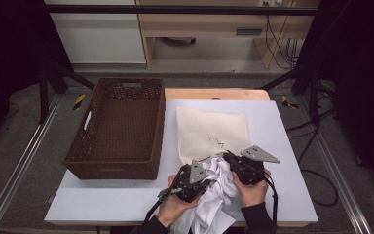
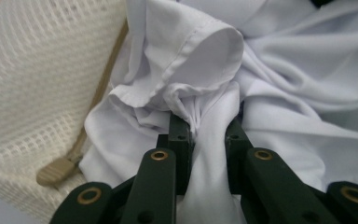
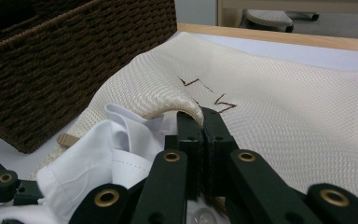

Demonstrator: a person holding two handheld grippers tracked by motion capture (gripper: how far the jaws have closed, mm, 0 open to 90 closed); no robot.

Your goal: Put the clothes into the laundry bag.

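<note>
Pale grey tabletop (image 1: 282,146) is carrying the whole work area, with a wooden desk and trailing cables standing on the floor beyond its far edge. On the left side of the table, a dark brown woven basket (image 1: 119,129) is sitting with its long side running near to far. Just to the right of the basket, a cream mesh laundry bag (image 1: 209,129) is lying flat, its brown stitched mark facing up and its open mouth pointing toward the near edge. At that mouth, a crumpled white shirt (image 1: 216,187) is lying partly inside the bag and partly spilling over the near edge of the table. The left gripper (image 2: 205,128) is pinching a bunched fold of the white shirt, with cloth passing between its jaws; a tan zipper pull (image 2: 56,173) is resting on the mesh to the left of it. The right gripper (image 3: 201,116) is clamping the upper lip of the bag's mouth with its jaws pressed together on the mesh, holding that edge raised above the shirt. Both hands are sitting close together at the near centre of the table.
</note>
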